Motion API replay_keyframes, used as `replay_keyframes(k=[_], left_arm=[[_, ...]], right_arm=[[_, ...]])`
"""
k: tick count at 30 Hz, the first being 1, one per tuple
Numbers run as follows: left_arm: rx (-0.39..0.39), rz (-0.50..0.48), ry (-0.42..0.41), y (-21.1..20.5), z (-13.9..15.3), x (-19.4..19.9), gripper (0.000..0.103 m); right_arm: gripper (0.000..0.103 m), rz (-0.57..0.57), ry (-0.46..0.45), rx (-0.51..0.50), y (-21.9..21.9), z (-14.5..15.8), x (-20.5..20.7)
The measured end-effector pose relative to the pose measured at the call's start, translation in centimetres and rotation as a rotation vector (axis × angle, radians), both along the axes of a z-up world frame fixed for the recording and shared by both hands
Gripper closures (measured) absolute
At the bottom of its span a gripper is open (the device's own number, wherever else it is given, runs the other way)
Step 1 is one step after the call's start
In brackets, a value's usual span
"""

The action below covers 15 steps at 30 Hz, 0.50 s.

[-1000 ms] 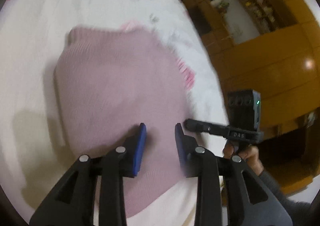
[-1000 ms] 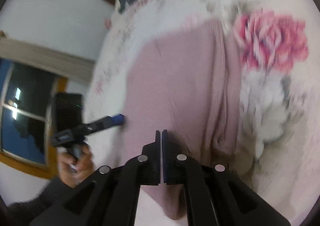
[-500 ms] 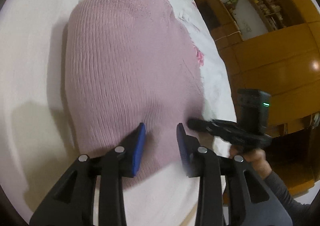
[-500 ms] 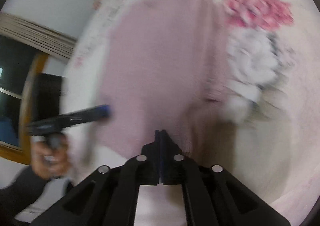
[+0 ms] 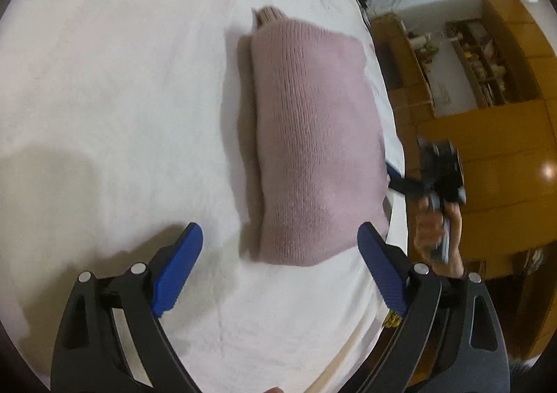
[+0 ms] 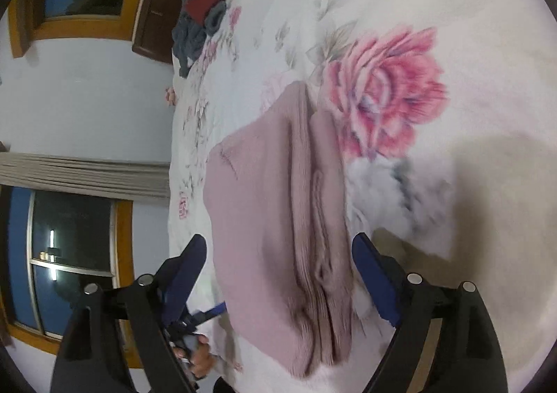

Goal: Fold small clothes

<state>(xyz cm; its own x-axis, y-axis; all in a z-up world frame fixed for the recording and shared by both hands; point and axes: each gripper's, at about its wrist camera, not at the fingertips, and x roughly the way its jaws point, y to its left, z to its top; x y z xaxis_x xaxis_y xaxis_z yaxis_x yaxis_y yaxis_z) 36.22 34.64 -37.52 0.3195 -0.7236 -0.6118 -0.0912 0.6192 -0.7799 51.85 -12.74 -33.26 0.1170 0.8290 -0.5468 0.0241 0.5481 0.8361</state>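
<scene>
Hovering my left gripper (image 5: 280, 246) with jaws spread wide, I am eyeing the folded pink sweater (image 5: 313, 135) lying on the bedspread (image 5: 122, 97); my right gripper (image 6: 278, 260), equally apart, should be tidying its bunched edge gently.

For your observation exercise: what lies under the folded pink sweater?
The pink sweater rests on a white floral bedspread. The print directly beneath it is covered, so it cannot be seen.

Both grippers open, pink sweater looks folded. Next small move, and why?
Probably lift both clear and go for the next garment. The pink sweater lies folded on the bedspread, the left gripper and right gripper are open and hold nothing, and a pile of clothes waits at the far edge.
</scene>
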Motion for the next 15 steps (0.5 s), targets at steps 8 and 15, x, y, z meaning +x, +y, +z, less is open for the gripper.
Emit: replay_keyframes(k=[8, 15], left_arm=[[-0.137, -0.048, -0.001, -1.9, -3.3, 2.1, 0.013], [-0.237, -0.109, 0.004, -4.6, -4.4, 3.9, 0.014]], right_arm=[[0.018, 0.11, 0.013, -0.088, 4.8, -2.7, 4.2], [0.017, 0.152, -0.009, -0.069, 7.7, -4.0, 6.2]])
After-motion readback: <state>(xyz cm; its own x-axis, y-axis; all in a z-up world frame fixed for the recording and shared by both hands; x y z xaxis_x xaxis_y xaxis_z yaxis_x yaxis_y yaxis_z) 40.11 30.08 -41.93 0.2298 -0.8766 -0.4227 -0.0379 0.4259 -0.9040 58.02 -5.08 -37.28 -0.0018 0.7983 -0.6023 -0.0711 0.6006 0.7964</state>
